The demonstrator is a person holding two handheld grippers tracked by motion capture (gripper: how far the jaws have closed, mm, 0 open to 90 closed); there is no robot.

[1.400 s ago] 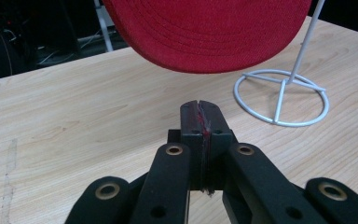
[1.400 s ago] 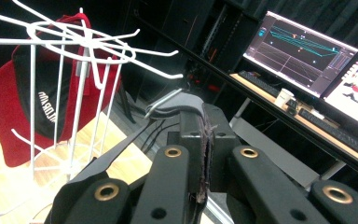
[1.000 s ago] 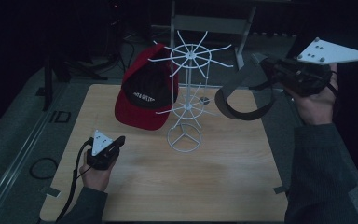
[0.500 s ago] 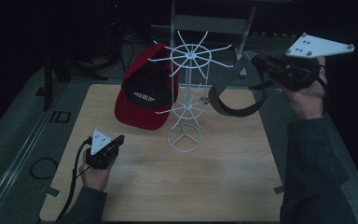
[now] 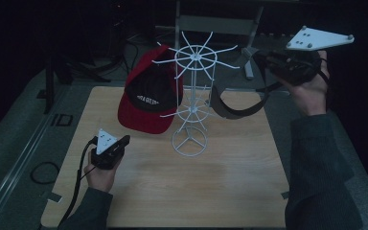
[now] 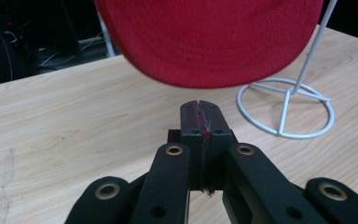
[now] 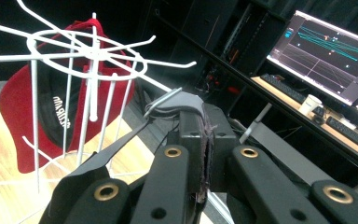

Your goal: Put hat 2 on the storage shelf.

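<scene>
Step in hand: hanging a grey cap (image 5: pixel 235 103) on the white wire rack (image 5: pixel 191 103); judged mid-carry, not yet hooked.
Right gripper (image 5: pixel 263 60): at the table's 2 o'clock, raised above it, jaws clenched on the grey cap's fabric; the right gripper view shows grey cloth pinched between the pads (image 7: pixel 200 135).
Grey cap position: dangling from the right gripper, brim lowest, just beside the rack at its 3 o'clock; whether it touches a prong cannot be told.
Left gripper (image 5: pixel 117 143): low over the table (image 5: pixel 230 191) at 8 o'clock, jaws clenched on nothing, pointing toward the rack's ring base (image 6: pixel 286 109).
Red cap (image 5: pixel 148 96): already hung on the rack at its 9 o'clock side, brim down.
Rack: upright near table centre; upper ring prongs on the 3 o'clock side appear free.
Next move calls for: bringing the cap's opening over a free upper prong, then letting go only once the prong bears it.
Risk: judged, a snagged prong could tip the light rack.
</scene>
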